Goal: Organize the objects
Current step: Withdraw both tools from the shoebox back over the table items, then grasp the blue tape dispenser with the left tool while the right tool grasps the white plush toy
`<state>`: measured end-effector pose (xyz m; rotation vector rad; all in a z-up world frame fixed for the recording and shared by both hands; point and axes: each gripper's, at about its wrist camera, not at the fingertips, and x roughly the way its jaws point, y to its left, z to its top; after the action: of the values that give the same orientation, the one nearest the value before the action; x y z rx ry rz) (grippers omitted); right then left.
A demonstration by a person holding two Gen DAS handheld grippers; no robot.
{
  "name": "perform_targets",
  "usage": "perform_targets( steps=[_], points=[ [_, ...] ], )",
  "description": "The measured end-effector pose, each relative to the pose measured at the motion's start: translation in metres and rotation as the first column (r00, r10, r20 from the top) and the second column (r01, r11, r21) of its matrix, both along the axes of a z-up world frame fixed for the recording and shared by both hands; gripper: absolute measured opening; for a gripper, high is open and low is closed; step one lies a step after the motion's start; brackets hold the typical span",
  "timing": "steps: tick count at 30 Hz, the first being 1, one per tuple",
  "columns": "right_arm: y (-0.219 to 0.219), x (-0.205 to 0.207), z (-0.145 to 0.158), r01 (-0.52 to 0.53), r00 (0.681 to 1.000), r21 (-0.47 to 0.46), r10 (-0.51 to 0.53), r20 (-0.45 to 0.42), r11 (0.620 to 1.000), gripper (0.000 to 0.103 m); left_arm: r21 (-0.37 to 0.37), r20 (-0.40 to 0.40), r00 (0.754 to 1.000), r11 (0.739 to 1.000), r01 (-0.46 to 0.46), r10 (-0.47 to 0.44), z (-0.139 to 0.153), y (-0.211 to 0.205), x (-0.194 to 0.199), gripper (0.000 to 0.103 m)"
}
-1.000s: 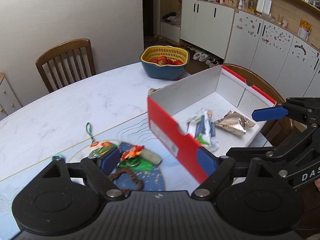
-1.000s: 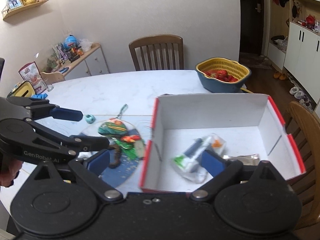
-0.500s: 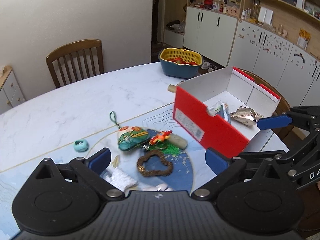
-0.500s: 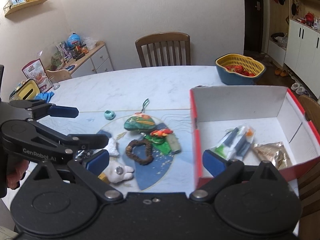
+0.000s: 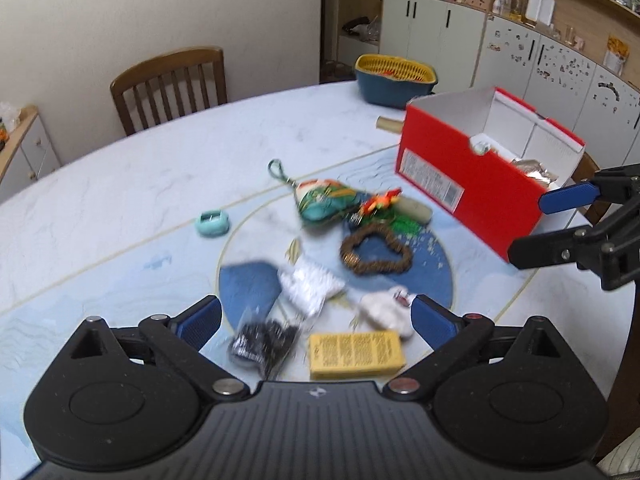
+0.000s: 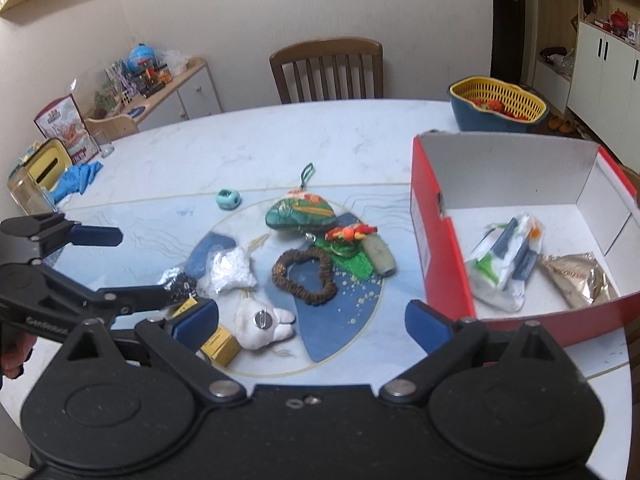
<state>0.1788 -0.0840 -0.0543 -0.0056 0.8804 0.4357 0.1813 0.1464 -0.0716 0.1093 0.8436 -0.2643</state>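
Marble table (image 5: pixel 120 184) now fills both views; the red box (image 6: pixel 434 240), holding two packets, has slid to the right. Both left gripper (image 5: pixel 316 322) and right gripper (image 6: pixel 312 320) are spread wide, empty, over the scattered trinkets, probably choosing the next one.

We read little here. The left gripper (image 6: pixel 102 264), at the left edge of the right wrist view, bears pale lettering that looks like "GenRobot", blurred. The white label (image 5: pixel 433 176) on the red box (image 5: pixel 472 196) and the print on the near yellow box (image 5: pixel 354 354) are too small to read.
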Motion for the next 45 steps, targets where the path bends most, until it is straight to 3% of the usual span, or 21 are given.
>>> perform_targets(
  steps=[10,22,34,45],
  points=[
    [0.025,0.010,-0.028,-0.049,0.998,-0.030,0.048,-0.050,0.998,0.099,-0.009,-0.049,0.998,0.999,0.031,-0.031,-0.037,0.008,-0.017,0.102],
    [0.044,0.026,-0.064,-0.063,0.991,-0.089,0.051,-0.124,0.994,0.093,0.063,-0.075,0.993,0.993,0.096,-0.091,-0.074,-0.008,-0.030,0.102],
    [0.060,0.040,-0.082,-0.060,0.986,-0.102,0.043,-0.160,0.993,0.086,0.050,-0.082,0.994,0.995,0.081,-0.076,-0.084,-0.008,-0.027,0.100],
    [0.078,0.045,-0.089,-0.095,0.985,-0.102,0.078,-0.152,0.990,0.076,0.037,-0.081,0.995,0.997,0.066,-0.063,-0.085,-0.010,-0.033,0.086]
  ],
)
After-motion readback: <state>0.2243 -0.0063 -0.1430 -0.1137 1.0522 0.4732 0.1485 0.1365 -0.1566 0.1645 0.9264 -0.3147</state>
